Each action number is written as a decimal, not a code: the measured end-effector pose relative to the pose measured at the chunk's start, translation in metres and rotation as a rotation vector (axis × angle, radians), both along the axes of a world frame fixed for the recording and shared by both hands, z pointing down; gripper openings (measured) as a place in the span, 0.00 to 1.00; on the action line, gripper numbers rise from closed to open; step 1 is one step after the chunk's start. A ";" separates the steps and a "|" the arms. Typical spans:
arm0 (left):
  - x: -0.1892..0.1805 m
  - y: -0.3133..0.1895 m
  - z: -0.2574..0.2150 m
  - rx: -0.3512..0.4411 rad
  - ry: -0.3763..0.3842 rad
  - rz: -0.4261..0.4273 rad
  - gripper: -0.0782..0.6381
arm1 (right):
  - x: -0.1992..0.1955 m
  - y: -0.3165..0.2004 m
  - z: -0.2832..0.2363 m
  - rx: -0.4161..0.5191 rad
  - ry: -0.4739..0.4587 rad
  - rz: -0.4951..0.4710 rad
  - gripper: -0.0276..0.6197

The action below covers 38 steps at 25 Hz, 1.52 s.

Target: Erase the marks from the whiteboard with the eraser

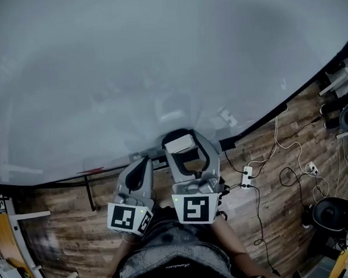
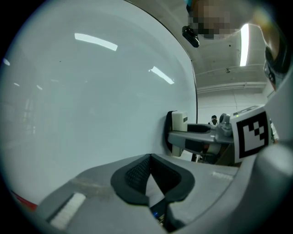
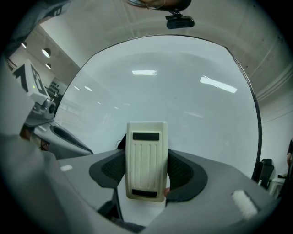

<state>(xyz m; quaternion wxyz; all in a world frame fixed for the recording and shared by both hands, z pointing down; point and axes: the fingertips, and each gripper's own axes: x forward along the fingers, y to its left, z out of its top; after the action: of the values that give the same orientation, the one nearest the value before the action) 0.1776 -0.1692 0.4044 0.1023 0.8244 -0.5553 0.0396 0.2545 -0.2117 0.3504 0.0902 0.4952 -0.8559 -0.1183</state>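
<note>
One eraser (image 3: 145,146), cream plastic with a ribbed back and two dark slots, sits clamped between the right gripper's (image 3: 145,171) pads. Its dark felt side is against the whiteboard (image 1: 130,79), low near the bottom edge. Left gripper (image 2: 149,178) hangs just to the left, jaws together on nothing. Step judged: wiping. No marks visible on the board; the next stroke needs steady, flat pressure.

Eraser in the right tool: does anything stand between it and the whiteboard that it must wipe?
Nothing visible does. The right tool grips the eraser, whose dark side appears to lie against the whiteboard in the left gripper view. The left tool, jaws together, is beside it, not in front.
</note>
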 end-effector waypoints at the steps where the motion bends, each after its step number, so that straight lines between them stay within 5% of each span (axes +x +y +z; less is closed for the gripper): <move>1: 0.004 -0.001 0.001 0.007 -0.006 -0.006 0.11 | 0.002 0.000 0.000 0.003 -0.005 -0.012 0.45; 8: 0.015 0.000 0.004 0.025 -0.029 -0.019 0.11 | 0.001 -0.001 0.000 0.036 0.010 -0.055 0.45; 24: 0.033 -0.009 -0.005 0.026 -0.009 0.136 0.11 | 0.015 -0.008 0.004 -0.004 -0.017 0.090 0.45; 38: 0.122 -0.019 -0.014 0.045 -0.026 0.103 0.11 | 0.168 -0.048 0.005 -0.031 -0.004 0.198 0.45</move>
<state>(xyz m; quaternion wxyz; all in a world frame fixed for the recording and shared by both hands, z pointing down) 0.2995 -0.1886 0.3905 0.0745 0.8534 -0.5141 0.0431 0.4228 -0.2599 0.3553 0.1074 0.5763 -0.8046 -0.0945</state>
